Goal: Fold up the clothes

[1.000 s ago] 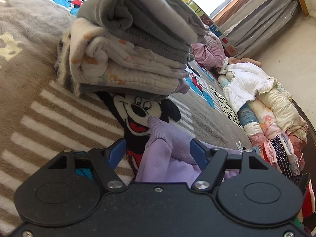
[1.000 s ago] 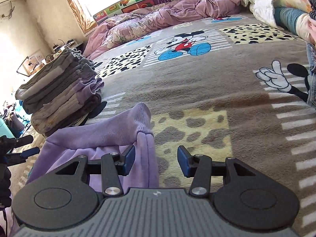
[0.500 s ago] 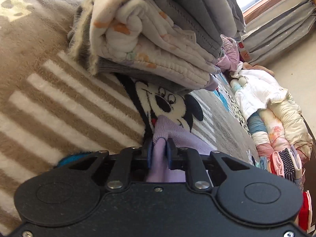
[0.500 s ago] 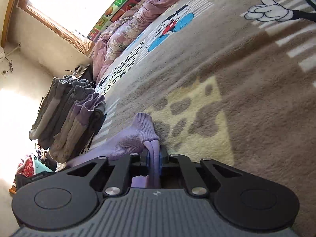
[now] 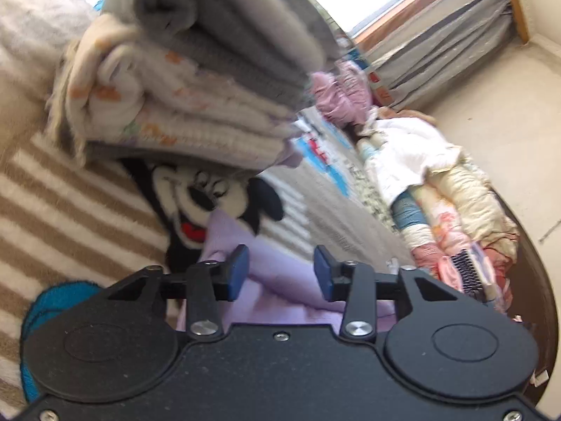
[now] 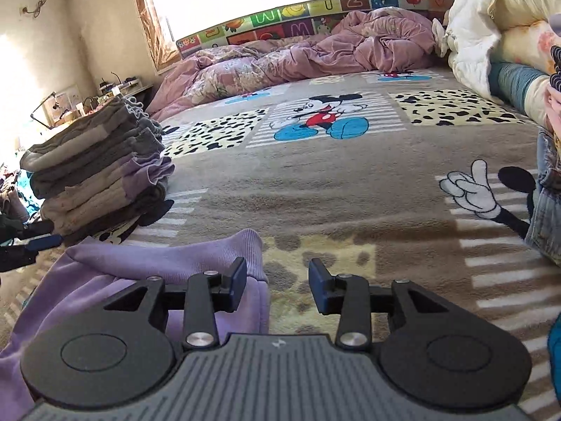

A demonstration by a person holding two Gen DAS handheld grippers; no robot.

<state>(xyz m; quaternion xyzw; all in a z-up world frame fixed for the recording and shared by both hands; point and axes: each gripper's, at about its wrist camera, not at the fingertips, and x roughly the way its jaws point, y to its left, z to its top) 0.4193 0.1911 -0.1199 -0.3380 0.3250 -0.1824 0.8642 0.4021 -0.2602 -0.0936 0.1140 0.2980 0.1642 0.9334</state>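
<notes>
Since both tools, the left tool (image 5: 280, 272) and the right tool (image 6: 277, 286), have just spread apart, the soft lilac ribbed-cuff garment (image 6: 147, 266) lies free on the bed's plush cartoon blanket (image 6: 350, 189) (light, floppy); I'd pinch its cuffs.

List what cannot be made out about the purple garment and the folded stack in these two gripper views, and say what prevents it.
- Purple garment: its near part is hidden under both gripper bodies, so its type stays unclear.
- Folded stack: left wrist view, blurred and cut off by the top edge; its height is unknown.
- Left gripper: from the right wrist view, only a fingertip shows at the left edge.
</notes>
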